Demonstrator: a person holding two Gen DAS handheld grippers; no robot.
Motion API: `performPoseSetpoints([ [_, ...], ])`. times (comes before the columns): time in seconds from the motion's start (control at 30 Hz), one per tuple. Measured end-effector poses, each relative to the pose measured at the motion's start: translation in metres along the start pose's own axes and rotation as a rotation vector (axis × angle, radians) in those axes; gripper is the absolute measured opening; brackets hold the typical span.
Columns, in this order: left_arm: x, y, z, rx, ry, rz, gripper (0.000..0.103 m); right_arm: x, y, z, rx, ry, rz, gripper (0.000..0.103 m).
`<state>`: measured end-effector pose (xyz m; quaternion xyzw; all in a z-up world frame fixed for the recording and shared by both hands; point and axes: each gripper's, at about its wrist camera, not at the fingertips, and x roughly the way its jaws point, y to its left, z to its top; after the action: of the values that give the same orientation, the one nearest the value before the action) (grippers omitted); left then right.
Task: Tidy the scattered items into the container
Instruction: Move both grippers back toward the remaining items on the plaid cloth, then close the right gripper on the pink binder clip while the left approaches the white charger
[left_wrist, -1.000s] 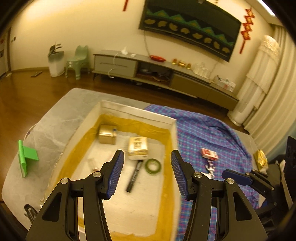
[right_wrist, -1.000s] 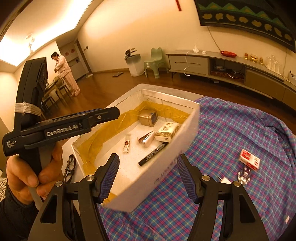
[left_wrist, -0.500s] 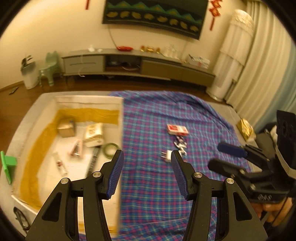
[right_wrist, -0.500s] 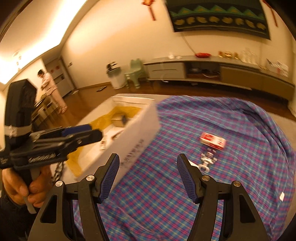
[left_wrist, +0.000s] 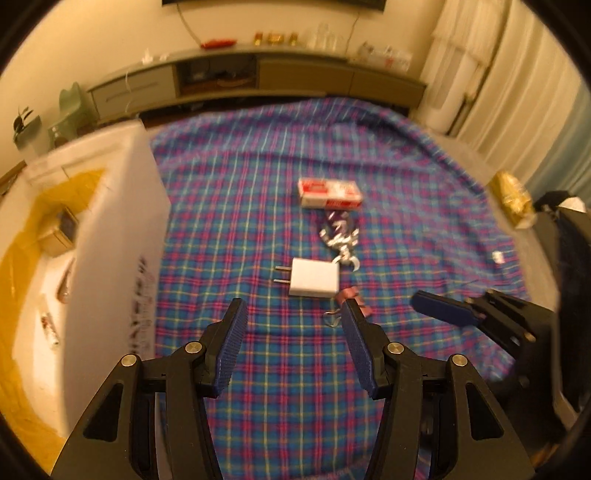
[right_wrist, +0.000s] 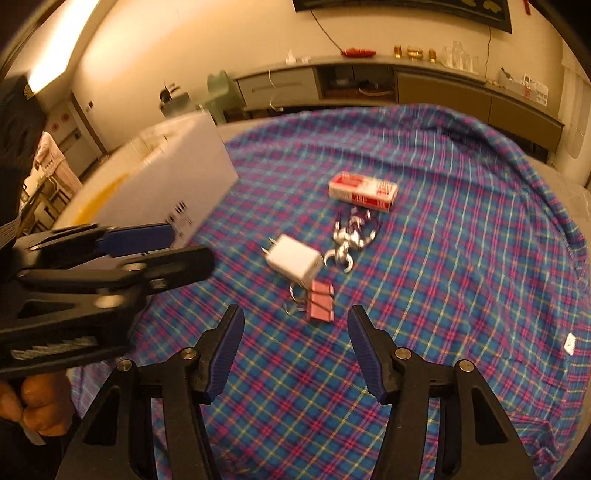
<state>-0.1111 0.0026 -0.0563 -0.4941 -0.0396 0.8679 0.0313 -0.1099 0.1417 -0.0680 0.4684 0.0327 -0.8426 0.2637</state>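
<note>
Both grippers point steeply down at the plaid cloth. The left gripper has its fingers spread, nothing between them. The right gripper, jaws just narrowing slightly, is also spread and empty. At twelve o'clock lie the pink binder clip, white charger and red box; the container stands at nine o'clock.

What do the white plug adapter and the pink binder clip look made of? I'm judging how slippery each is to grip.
The white boxy plug adapter looks like smooth hard plastic, with even matte-white faces and two thin metal prongs. The pink binder clip seems to be painted sheet metal with a slight sheen and bare wire handles; blur leaves the finish uncertain. Both appear smooth, probably slippery.
</note>
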Motion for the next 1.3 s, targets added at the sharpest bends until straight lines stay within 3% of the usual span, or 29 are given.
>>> performPoseSetpoints([
  [0.2,0.043,-0.006,0.005,-0.019,0.077,-0.025,0.056,0.027,-0.006,-0.004,-0.004,0.028,-0.007,0.059],
  [0.33,0.058,-0.007,0.007,0.0,0.077,0.001,0.056,0.043,-0.007,-0.003,-0.008,0.046,0.001,0.046],
  [0.47,0.067,-0.006,0.011,0.02,0.055,-0.004,0.057,0.049,-0.006,0.0,-0.033,0.022,0.002,0.043],
  [0.57,0.071,-0.002,0.013,0.029,0.052,-0.032,0.057,0.052,-0.004,0.003,-0.048,0.023,-0.004,0.034],
  [0.63,0.072,0.003,0.014,0.03,0.046,-0.013,0.057,0.052,-0.004,0.003,-0.055,0.032,-0.019,0.024],
  [0.7,0.071,0.009,0.013,0.034,0.04,0.014,0.057,0.05,-0.008,0.002,-0.048,0.039,-0.022,0.023],
  [0.83,0.068,0.009,0.011,0.077,0.031,-0.041,0.057,0.045,-0.024,0.0,0.004,0.052,-0.014,0.023],
  [1.0,0.071,0.001,0.015,0.124,-0.002,-0.027,0.057,0.039,-0.036,-0.001,0.051,0.062,0.021,0.023],
  [1.13,0.072,-0.012,0.015,0.175,0.035,-0.136,0.058,0.036,-0.039,-0.003,0.058,0.067,0.025,0.023],
  [1.3,0.058,-0.015,0.018,0.212,-0.027,-0.075,0.058,0.026,-0.043,-0.004,0.072,0.056,0.036,0.023],
])
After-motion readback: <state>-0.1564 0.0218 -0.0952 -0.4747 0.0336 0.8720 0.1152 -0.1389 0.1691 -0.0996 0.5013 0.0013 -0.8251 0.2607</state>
